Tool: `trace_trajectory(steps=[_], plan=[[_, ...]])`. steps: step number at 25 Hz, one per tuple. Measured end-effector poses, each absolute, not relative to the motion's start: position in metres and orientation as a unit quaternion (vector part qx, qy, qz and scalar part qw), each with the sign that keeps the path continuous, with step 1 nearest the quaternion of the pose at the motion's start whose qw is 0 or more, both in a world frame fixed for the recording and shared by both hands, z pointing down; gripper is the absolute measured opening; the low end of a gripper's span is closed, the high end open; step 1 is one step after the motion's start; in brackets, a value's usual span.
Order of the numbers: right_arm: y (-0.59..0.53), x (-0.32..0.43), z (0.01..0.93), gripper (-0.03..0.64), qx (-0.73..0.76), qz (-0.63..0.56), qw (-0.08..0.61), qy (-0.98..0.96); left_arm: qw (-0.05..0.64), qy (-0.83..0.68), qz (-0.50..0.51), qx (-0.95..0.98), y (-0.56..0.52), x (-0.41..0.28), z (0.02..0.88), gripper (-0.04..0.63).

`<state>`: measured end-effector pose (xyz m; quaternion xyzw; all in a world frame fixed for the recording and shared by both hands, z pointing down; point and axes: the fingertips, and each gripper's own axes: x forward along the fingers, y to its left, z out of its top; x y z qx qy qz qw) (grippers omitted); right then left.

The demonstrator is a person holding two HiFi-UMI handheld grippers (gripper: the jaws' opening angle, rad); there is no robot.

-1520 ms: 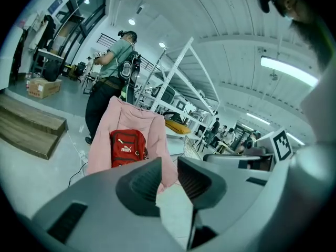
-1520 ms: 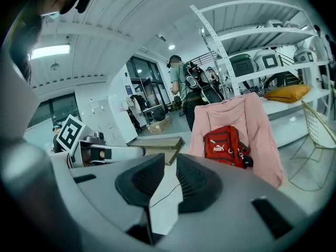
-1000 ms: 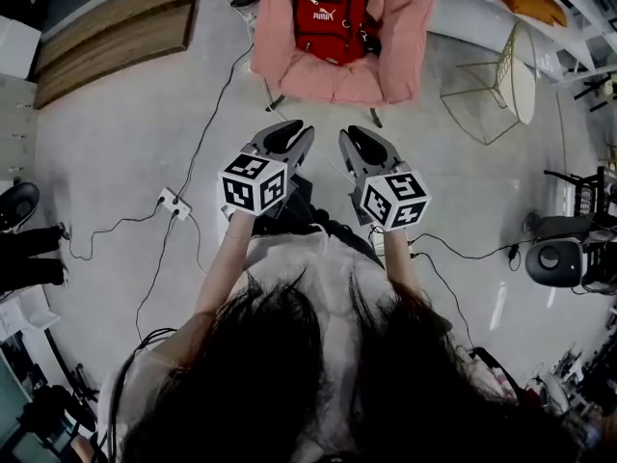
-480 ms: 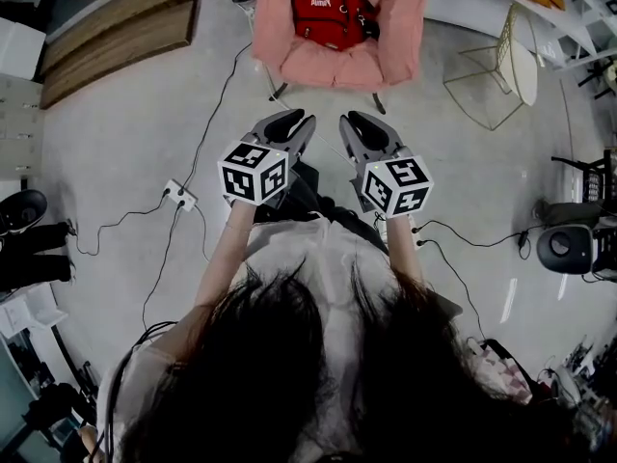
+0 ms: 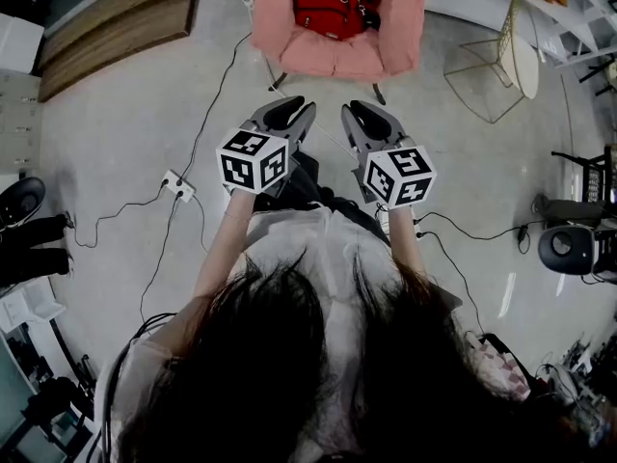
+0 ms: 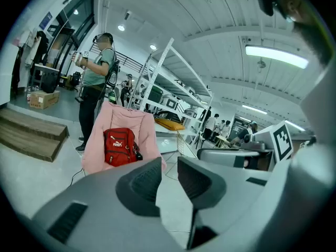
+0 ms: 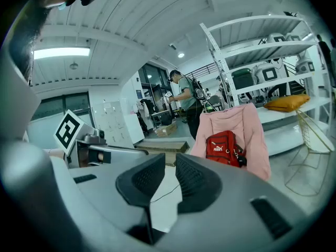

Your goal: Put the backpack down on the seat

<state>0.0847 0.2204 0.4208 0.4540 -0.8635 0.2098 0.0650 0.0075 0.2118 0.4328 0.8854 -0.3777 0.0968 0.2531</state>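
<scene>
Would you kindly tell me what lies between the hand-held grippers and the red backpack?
Bare grey floor, then the front edge of the pink chair; the head view shows it.

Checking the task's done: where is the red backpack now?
The red backpack sits upright on the pink chair at the head view's top centre, ahead of the left gripper and right gripper, touching neither.

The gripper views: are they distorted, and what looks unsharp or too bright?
Left gripper view: strong fisheye bending, black corners, the ceiling lamp glares, the near jaws look soft, the red backpack is sharp. Right gripper view: the same bending, the white shelf curves. Head view: even light.
</scene>
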Motion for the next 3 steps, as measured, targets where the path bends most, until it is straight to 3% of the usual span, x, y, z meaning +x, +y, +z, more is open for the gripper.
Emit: trace_trajectory(steps=[3], plan=[[0.2212,0.085,0.4212,0.074,0.455,0.209,0.066,-0.863,0.252,-0.382,0.093,0.884,0.2105,0.0045,0.4307,0.106]])
